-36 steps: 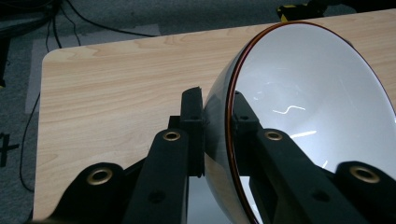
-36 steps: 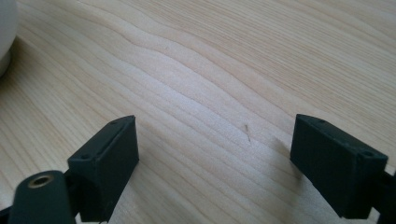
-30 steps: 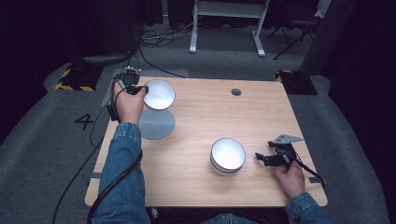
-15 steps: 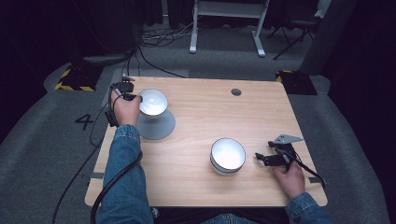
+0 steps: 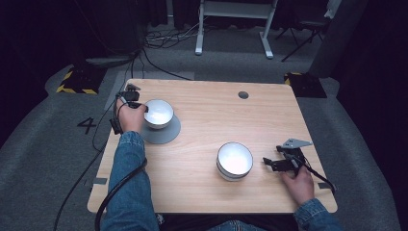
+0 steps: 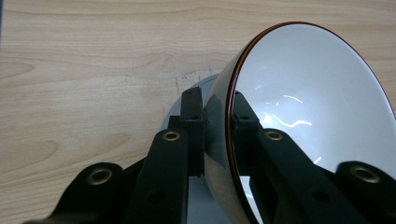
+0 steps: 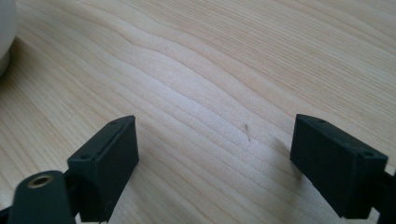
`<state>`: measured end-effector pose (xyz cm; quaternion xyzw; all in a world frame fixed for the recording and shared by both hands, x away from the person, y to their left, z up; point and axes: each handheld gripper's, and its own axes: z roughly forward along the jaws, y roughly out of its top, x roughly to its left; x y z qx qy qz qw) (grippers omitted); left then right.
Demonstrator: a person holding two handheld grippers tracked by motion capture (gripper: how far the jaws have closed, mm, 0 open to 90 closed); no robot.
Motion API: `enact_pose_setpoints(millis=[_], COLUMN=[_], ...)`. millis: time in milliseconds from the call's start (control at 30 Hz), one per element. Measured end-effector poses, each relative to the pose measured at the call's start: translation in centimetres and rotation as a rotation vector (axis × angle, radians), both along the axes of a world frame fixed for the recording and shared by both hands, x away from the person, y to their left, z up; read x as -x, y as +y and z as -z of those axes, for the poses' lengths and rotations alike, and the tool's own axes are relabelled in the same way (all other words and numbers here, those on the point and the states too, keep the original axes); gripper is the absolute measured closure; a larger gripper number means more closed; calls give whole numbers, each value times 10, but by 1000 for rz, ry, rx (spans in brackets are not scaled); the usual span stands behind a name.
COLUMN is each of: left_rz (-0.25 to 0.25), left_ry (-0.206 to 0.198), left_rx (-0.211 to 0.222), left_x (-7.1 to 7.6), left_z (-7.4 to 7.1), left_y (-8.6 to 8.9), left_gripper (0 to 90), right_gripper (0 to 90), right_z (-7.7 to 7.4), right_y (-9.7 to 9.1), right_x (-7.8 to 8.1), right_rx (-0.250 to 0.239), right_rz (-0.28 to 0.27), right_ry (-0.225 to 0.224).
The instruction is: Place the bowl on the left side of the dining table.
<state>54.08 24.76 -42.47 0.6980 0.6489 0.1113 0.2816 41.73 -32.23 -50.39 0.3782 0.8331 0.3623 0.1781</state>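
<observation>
Pale wood forms the bench [image 5: 211, 120], where a grey plate [image 5: 163, 132] sits near the left edge and a second white bowl [image 5: 234, 160] stands toward the front, right of centre. On the plate is a white bowl [image 5: 158, 113], its rim clamped between the jaws of the left gripper [image 6: 218, 123], one jaw inside and one outside. Just right of the front bowl, the right gripper [image 7: 212, 154] rests low over bare wood, jaws spread wide and holding nothing.

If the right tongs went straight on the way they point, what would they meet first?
Probably the near bowl: the right tongs point open toward it over bare table, though their own view puts it off to one side.
</observation>
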Motion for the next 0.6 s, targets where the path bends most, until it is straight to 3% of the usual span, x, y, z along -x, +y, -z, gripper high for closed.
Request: enact_pose_setpoints(millis=[267, 533, 600], left_rz=[33, 24, 19], left_ry=[62, 76, 62], left_rx=[14, 66, 72], left_x=[-3, -4, -4], left_z=[6, 14, 16], left_y=[-9, -7, -6], left_gripper=[798, 800, 801], right_gripper=[154, 154, 154], right_z=[0, 0, 0], right_y=[0, 0, 0], right_x=[0, 0, 0], right_rx=[0, 0, 0], right_rz=[-1, -1, -1], right_ry=[1, 1, 1])
